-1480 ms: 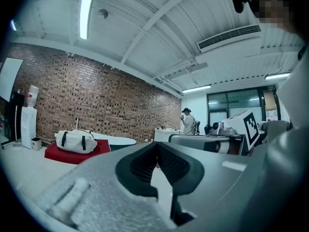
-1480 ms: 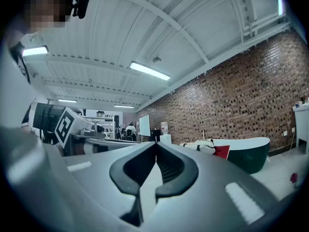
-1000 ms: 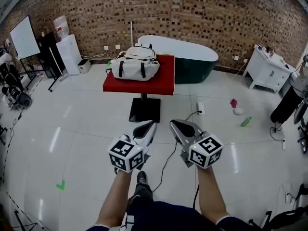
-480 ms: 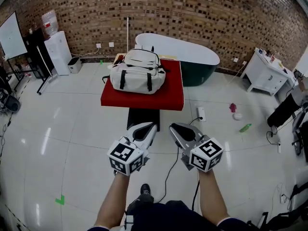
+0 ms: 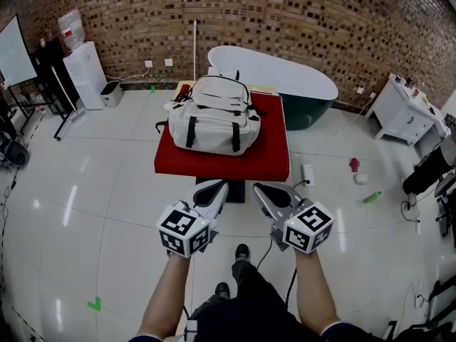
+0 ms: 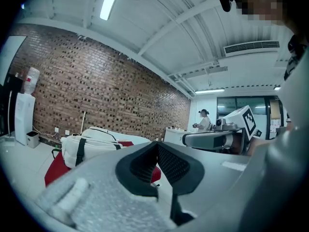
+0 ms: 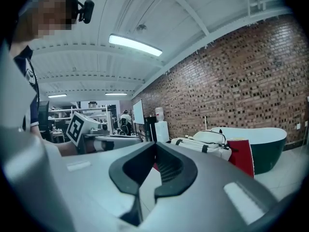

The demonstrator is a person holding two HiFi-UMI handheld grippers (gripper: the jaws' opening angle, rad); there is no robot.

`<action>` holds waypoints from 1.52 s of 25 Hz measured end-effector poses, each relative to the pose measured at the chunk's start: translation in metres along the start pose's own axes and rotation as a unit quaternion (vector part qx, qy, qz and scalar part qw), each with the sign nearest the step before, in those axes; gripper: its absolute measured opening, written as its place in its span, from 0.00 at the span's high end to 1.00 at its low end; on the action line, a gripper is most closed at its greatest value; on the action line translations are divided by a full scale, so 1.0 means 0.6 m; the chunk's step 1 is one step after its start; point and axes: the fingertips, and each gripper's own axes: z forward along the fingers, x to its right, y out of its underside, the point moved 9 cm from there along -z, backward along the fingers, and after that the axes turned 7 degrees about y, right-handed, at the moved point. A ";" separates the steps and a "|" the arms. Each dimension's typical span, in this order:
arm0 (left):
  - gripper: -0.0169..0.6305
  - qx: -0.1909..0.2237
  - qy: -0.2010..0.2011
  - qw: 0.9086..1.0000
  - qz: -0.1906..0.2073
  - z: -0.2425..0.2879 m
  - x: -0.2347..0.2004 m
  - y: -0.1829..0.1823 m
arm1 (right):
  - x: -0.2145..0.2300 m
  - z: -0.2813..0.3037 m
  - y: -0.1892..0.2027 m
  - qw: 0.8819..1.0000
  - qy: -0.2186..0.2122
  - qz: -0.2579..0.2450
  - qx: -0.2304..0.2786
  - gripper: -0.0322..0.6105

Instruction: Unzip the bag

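A white backpack with black straps lies on a red table just ahead of me, its zips closed as far as I can tell. Both grippers hover short of the table's near edge, apart from the bag. My left gripper is shut and empty. My right gripper is closing, its tips all but together, nothing between them. The left gripper view has the backpack beyond the left gripper. From the right gripper the backpack lies ahead to the right.
A white and dark green bathtub stands behind the table along the brick wall. A water dispenser and whiteboard are at the left, a white cabinet at the right. A green bottle lies on the floor.
I have walked toward the table, so the bag and table now sit closer and larger. Both grippers keep their place in front of me.
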 end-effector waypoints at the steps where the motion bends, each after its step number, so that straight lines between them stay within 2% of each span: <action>1: 0.97 0.000 -0.004 1.000 -0.001 0.008 -0.016 0.001 | 0.011 0.017 0.001 1.000 -0.004 0.001 0.000 0.94; 6: 0.97 -0.003 -0.025 1.000 0.004 0.061 -0.106 -0.017 | 0.081 0.115 -0.014 0.999 -0.032 0.000 0.012 0.94; 15: 0.97 -0.027 -0.087 0.996 0.010 0.158 -0.269 -0.074 | 0.222 0.302 -0.071 0.995 -0.100 0.003 0.021 0.94; 21: 0.97 -0.046 -0.121 0.991 0.012 0.179 -0.352 -0.093 | 0.267 0.400 -0.097 0.991 -0.131 -0.008 0.016 0.94; 26: 0.97 -0.063 -0.129 0.990 0.016 0.194 -0.437 -0.098 | 0.297 0.474 -0.106 0.991 -0.130 -0.024 0.006 0.94; 31: 0.97 -0.072 -0.118 0.990 0.013 0.214 -0.545 -0.094 | 0.323 0.559 -0.116 0.992 -0.117 -0.043 -0.006 0.94; 35: 0.97 -0.086 -0.103 0.991 0.021 0.206 -0.627 -0.097 | 0.307 0.631 -0.126 0.993 -0.092 -0.072 -0.033 0.94; 38: 0.97 -0.090 -0.084 0.992 0.006 0.199 -0.678 -0.087 | 0.292 0.664 -0.127 0.993 -0.072 -0.080 -0.052 0.94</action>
